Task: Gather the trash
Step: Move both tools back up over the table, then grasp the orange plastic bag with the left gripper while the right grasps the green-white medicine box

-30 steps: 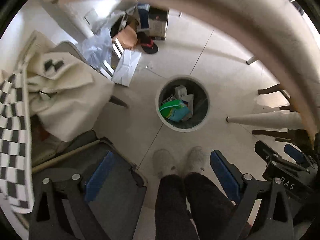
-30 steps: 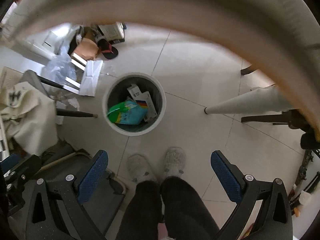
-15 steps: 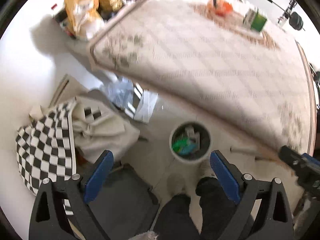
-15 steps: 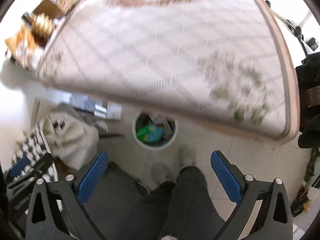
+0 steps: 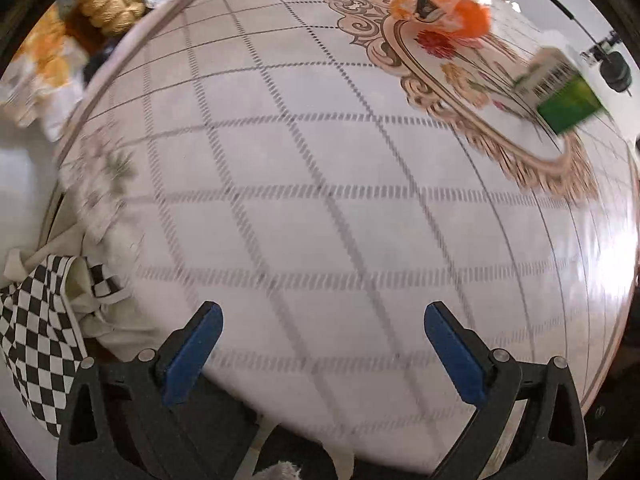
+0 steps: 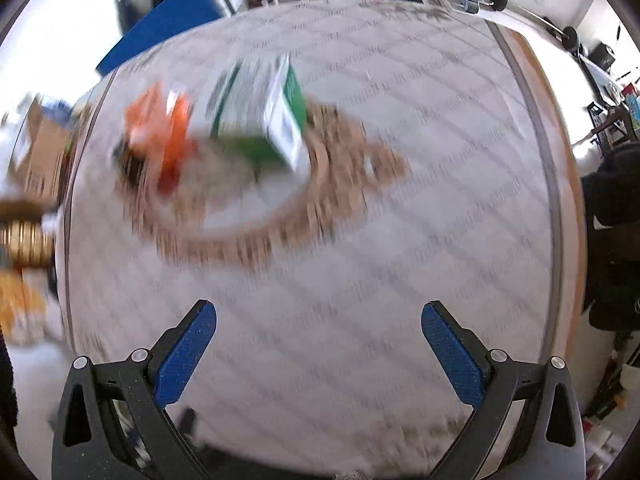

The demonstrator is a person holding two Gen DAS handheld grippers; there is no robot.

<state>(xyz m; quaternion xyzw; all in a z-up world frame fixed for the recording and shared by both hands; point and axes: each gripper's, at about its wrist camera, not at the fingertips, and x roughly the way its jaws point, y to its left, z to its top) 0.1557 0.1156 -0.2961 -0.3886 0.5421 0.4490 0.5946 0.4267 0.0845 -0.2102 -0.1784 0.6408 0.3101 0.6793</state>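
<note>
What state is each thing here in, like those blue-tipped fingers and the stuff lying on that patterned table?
Left gripper: fingers spread wide, holding nothing.
Right gripper: fingers spread wide, holding nothing.
Green and white carton box: lying on its side on the table, untouched.
Crumpled orange plastic bag: crumpled, resting on the table beside the carton.
Round table with patterned cloth: covered, carrying the two items.
Black and white checkered cloth: draped in a heap off the table's edge.

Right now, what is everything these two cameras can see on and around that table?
Table: one, round, pale grid-patterned cover with floral centre.
Orange bag: one, crumpled, orange and white, far side of the table.
Green carton: one, green and white, on the table beside the bag.
Checkered cloth: one, black and white, beside the table's left edge.
Gold object: one, beyond the far left rim; too blurred to name.
Left claw: blue pads, open, empty.
Right claw: blue pads, open, empty.
</note>
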